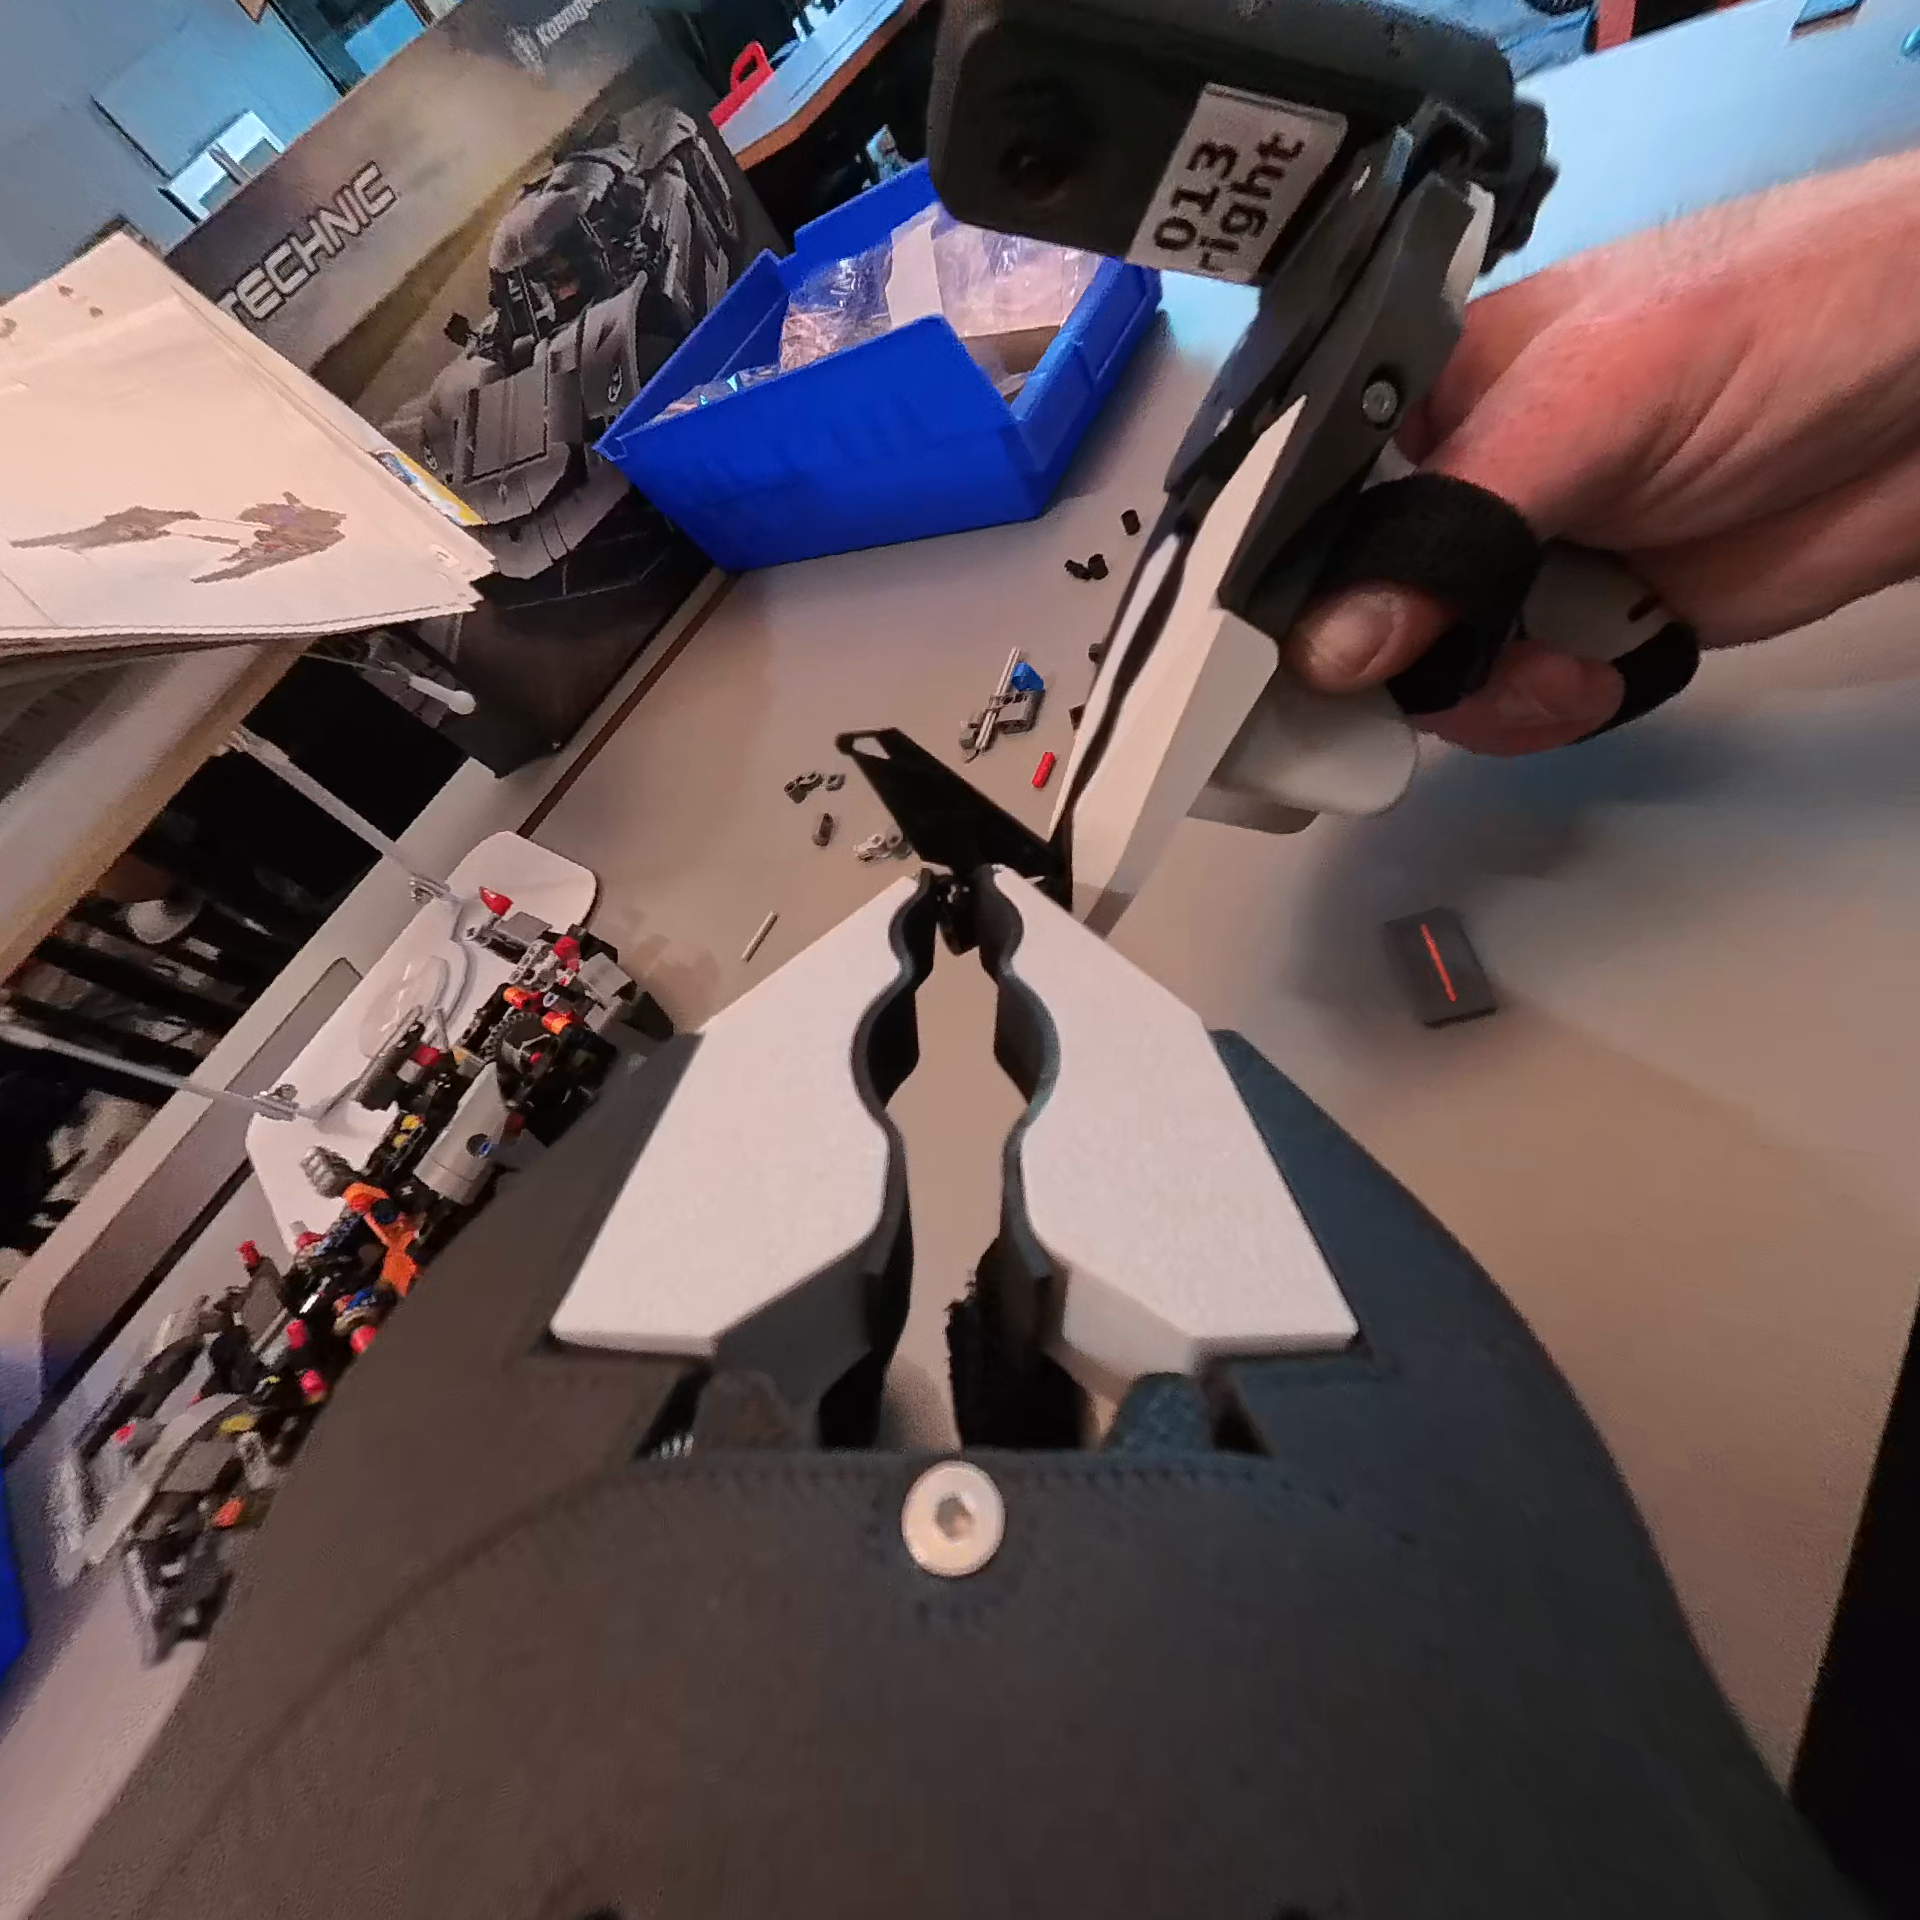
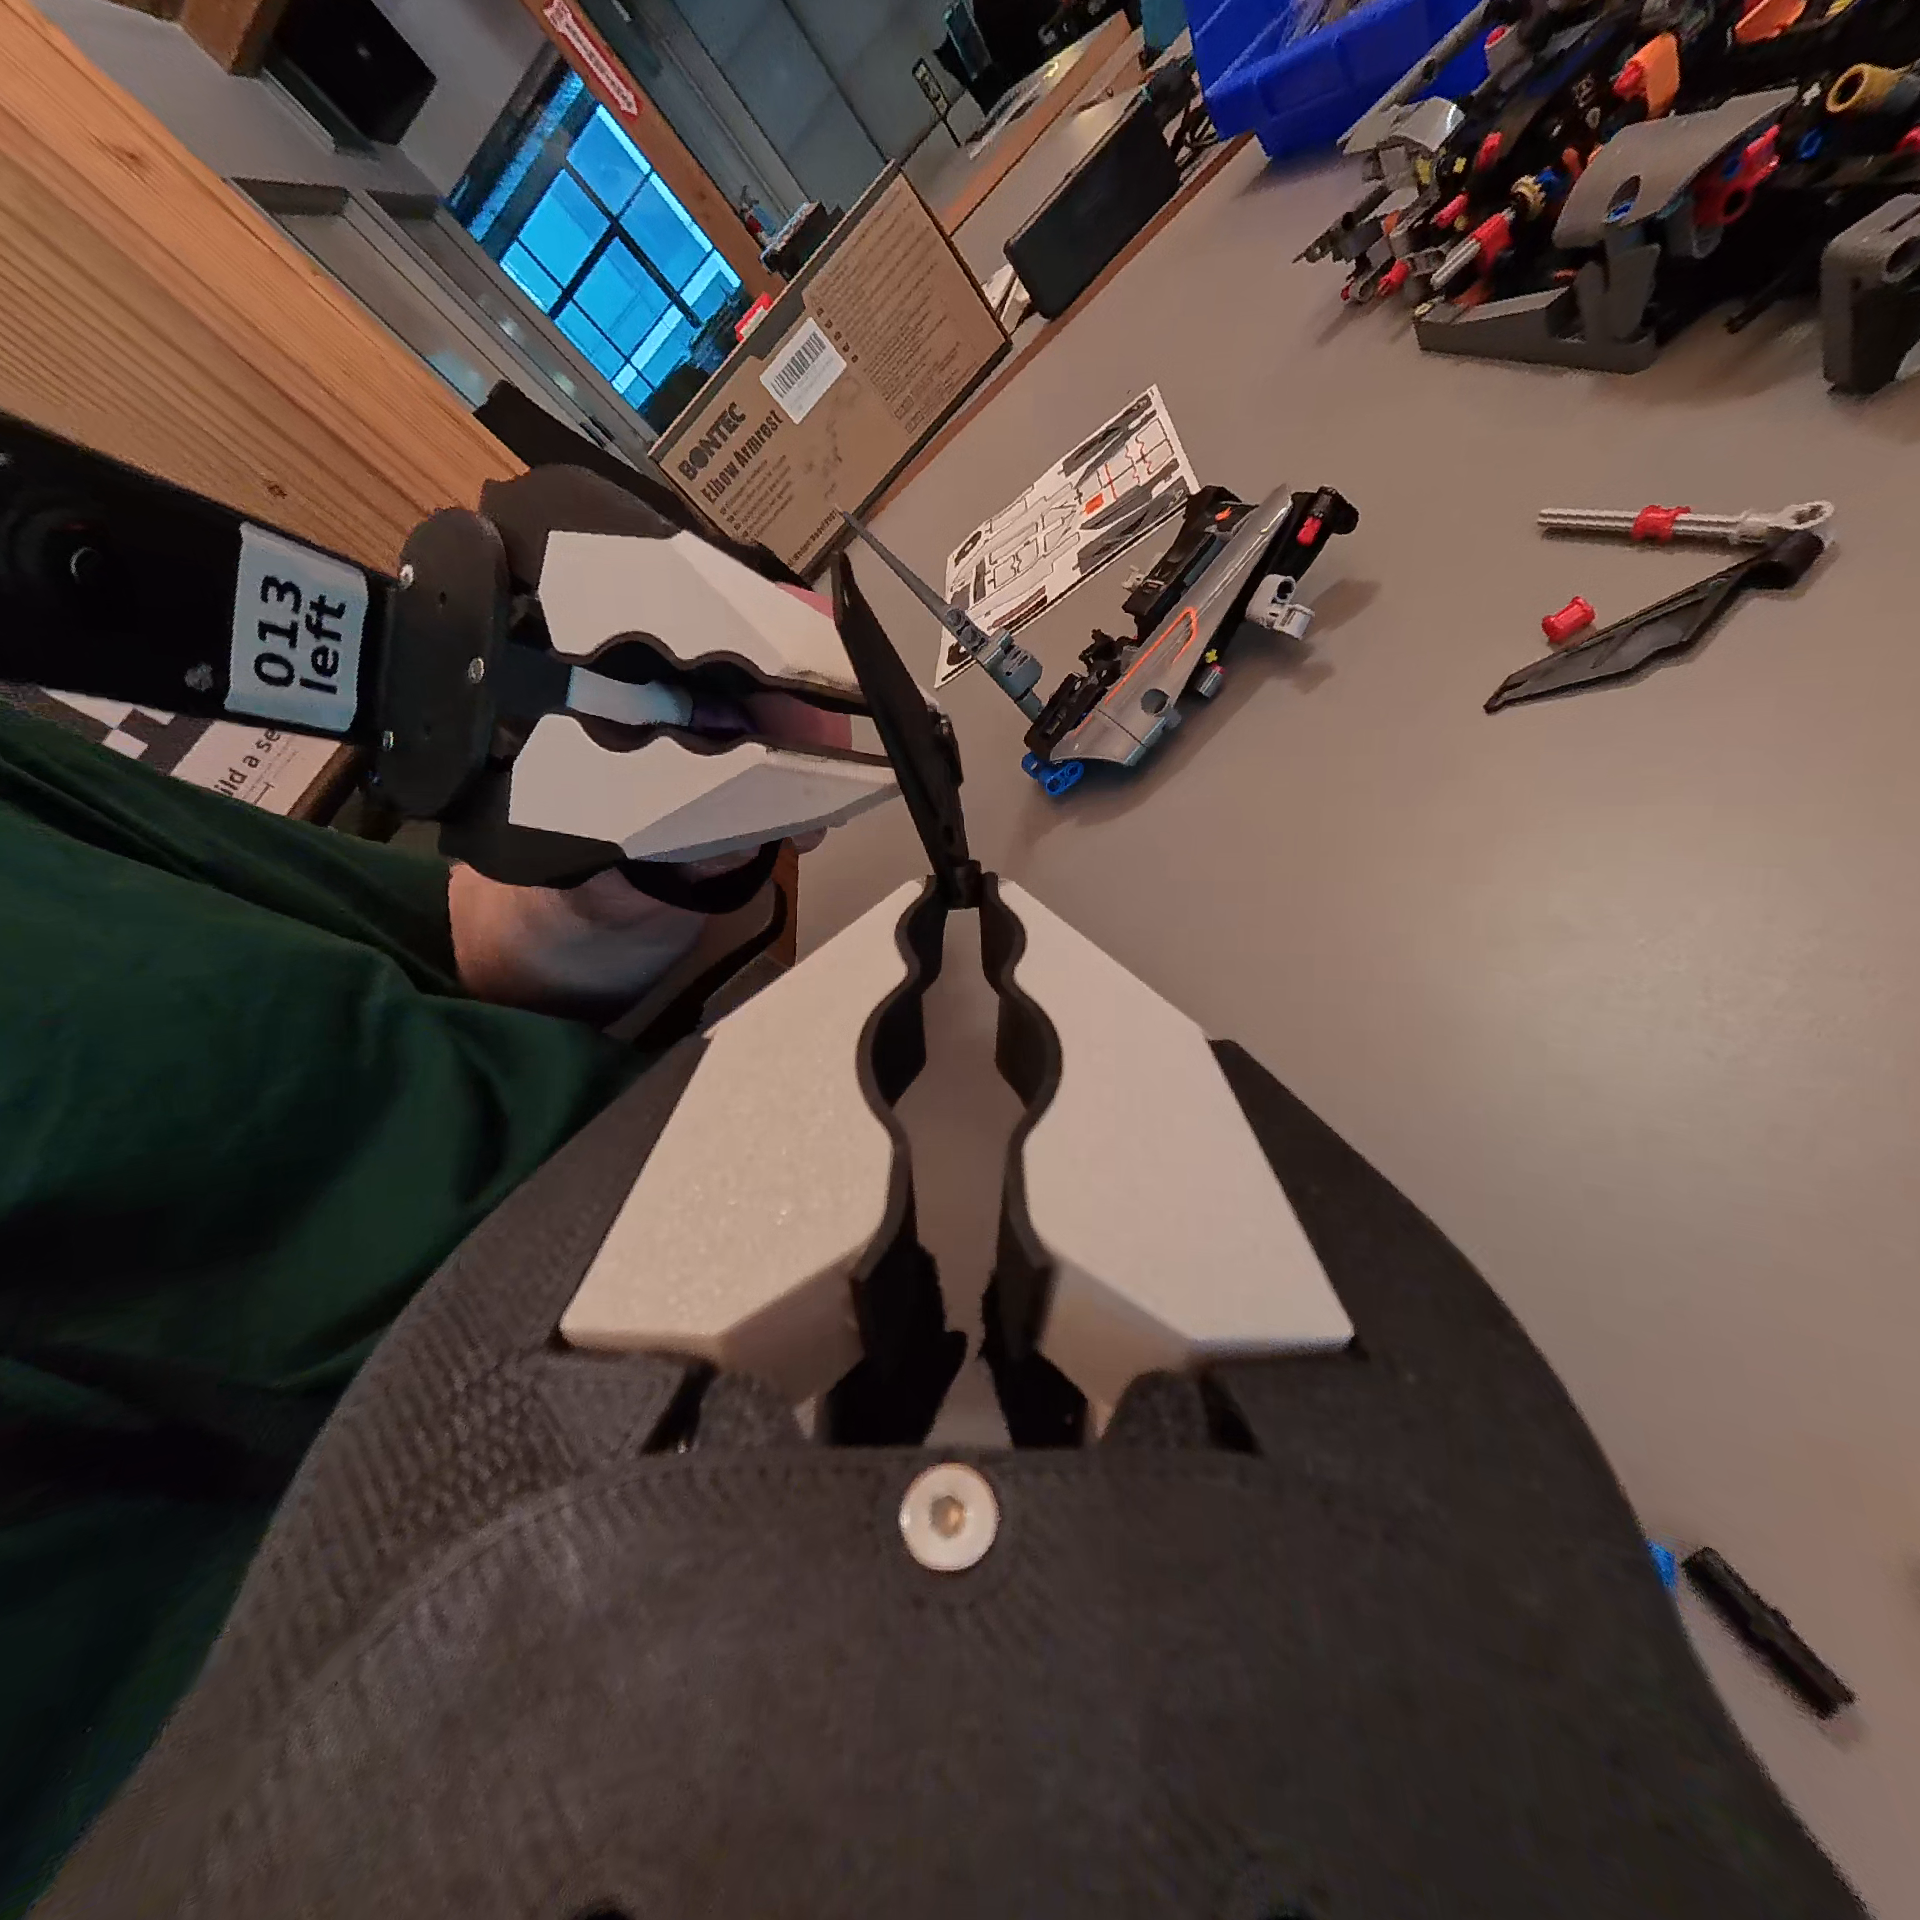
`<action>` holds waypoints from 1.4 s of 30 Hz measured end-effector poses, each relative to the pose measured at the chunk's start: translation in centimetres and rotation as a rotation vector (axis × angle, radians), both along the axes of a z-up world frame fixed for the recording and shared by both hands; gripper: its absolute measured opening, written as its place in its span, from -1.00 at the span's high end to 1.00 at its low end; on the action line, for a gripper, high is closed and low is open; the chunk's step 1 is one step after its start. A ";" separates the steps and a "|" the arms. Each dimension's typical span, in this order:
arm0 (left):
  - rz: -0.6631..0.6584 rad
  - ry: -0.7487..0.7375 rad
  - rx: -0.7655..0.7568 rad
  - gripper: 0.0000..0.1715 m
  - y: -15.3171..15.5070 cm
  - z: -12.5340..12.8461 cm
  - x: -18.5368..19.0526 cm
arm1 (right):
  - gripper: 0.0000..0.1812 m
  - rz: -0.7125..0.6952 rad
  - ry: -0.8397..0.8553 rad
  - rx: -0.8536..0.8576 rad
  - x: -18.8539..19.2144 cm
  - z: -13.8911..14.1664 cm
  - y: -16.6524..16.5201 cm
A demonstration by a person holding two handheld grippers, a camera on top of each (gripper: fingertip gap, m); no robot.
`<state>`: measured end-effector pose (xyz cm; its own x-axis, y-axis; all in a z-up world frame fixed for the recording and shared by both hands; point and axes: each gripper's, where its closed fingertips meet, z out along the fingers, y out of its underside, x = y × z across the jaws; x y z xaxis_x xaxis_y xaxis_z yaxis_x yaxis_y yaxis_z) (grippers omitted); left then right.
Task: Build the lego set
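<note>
Because it is thin, light, stiff plastic, the black blade-shaped panel likely twists easily, so gripping near its thick pinned end seems safest. Held above the bench, it sits at the tips of both tools: the left gripper is nearly closed on 1 end, and the right gripper pinches the lower end. Farther off lie loose pins, a partly built model and a blue bin.
</note>
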<state>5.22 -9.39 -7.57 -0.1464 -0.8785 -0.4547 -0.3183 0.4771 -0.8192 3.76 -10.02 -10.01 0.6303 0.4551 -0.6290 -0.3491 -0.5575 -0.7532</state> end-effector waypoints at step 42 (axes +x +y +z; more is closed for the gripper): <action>0.106 0.367 -0.208 0.69 1.5 -8.8 2.1 | 0.75 0.014 -0.717 -0.160 5.6 -5.4 -2.1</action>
